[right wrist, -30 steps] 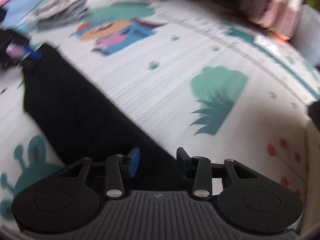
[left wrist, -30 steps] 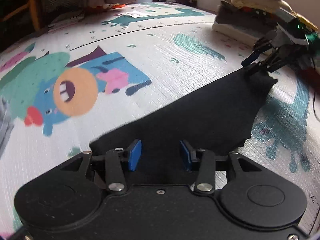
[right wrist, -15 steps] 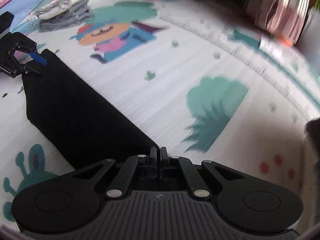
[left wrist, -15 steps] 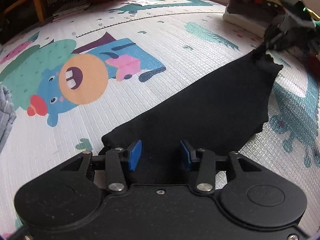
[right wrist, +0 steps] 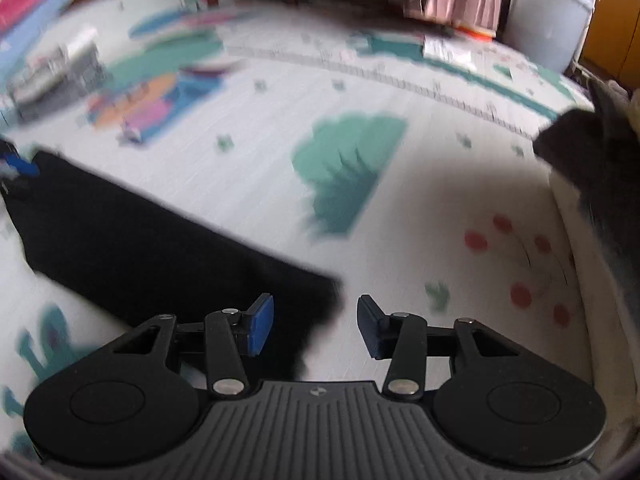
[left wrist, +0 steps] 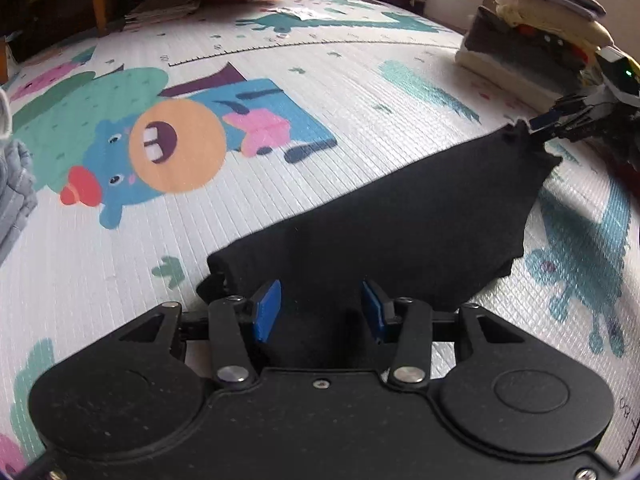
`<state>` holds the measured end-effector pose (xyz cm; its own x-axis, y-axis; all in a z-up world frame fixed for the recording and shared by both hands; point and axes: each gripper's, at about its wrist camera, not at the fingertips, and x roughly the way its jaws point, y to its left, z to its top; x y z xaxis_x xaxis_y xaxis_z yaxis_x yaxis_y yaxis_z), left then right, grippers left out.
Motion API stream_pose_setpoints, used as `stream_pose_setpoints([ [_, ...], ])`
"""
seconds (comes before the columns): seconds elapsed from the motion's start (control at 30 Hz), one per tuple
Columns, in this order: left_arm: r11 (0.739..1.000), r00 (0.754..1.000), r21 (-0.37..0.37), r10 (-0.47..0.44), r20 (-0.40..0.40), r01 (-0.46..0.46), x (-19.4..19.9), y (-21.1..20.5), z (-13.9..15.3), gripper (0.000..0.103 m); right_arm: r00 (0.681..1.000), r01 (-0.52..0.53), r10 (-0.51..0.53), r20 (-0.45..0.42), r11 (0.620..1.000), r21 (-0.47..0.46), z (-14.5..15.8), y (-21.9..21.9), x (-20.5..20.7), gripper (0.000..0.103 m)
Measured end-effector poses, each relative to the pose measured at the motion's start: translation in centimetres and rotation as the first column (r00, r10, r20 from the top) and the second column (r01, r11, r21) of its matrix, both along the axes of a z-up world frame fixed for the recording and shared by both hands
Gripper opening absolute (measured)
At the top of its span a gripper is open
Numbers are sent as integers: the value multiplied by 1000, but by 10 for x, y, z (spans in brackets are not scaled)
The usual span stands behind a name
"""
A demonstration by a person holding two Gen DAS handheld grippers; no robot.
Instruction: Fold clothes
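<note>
A black garment (left wrist: 400, 220) lies folded in a long strip on the cartoon play mat (left wrist: 280, 60). My left gripper (left wrist: 320, 304) hovers open over its near end, blue pads apart, cloth showing below the gap. At the strip's far corner my right gripper (left wrist: 544, 122) is visible. In the blurred right wrist view the right gripper (right wrist: 316, 316) has its jaws opening; the end of the black garment (right wrist: 140, 240) lies under the left pad, and neither pad presses on it. The left gripper (right wrist: 16, 164) shows at the strip's other end.
A stack of folded clothes (left wrist: 540, 40) sits at the mat's far right, with a dark grey piece (right wrist: 592, 168) near the right gripper. Folded grey clothes (left wrist: 16, 188) lie at the left edge. A white bucket (right wrist: 548, 12) stands behind the mat.
The right gripper shut half a second ago at the garment's corner and now stands open again, shifted to the right. The left gripper stays over the near end.
</note>
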<state>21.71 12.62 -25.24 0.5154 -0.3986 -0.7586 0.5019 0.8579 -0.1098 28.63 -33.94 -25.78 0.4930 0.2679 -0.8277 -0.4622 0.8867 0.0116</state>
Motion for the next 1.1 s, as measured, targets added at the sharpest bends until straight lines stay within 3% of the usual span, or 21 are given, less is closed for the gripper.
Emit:
stream_pose_setpoints([
  [0.1,1000,1000,2,-3,-4,3,-1,-3,-1,45,999,45,-43,-24,997,67,-3,-8,8,34],
  [0.13,1000,1000,0,-1,-7,1,0,-4,-2,45,998,58,-55,-31,994,89,-3,-10,11,17],
  [0.17,1000,1000,0,-1,-7,1,0,-4,-2,45,997,71,-67,-39,991,111,-3,-12,14,7],
  [0.3,1000,1000,-2,-10,-7,10,0,-2,-4,45,995,96,-97,-2,980,176,9,-14,12,5],
  [0.4,1000,1000,-1,-16,-5,16,0,-1,-4,45,984,165,-176,15,947,275,23,-25,10,5],
  [0.47,1000,1000,3,-17,-6,17,0,-2,-5,45,980,186,-197,17,946,267,23,-24,16,5],
  [0.53,1000,1000,8,-19,-7,19,1,-3,-4,45,983,185,-177,-59,956,227,9,-17,28,5],
  [0.6,1000,1000,8,-19,-7,19,0,-3,-4,45,972,219,-204,-115,967,131,-10,-10,39,13],
  [0.67,1000,1000,9,-20,-6,20,0,-3,-5,45,964,257,-246,-102,960,108,-13,-12,40,45],
  [0.7,1000,1000,8,-20,-7,20,0,-2,-4,45,959,278,-270,-83,953,118,-9,-15,38,49],
  [0.8,1000,1000,2,-19,-7,19,0,-1,-4,45,961,264,-270,60,960,96,11,-11,19,50],
  [0.9,1000,1000,-2,-10,9,10,-3,-2,1,45,973,104,-105,208,994,14,24,18,-10,50],
  [1.0,999,1000,-43,19,10,-18,-8,0,6,45,968,-99,102,230,995,-26,21,60,-27,48],
  [1.03,998,999,-57,39,4,-39,-9,2,6,45,966,-140,139,216,990,-8,18,72,-28,46],
  [1.1,994,997,-71,80,4,-80,-12,7,8,45,982,-123,121,147,992,0,0,83,-18,46],
])
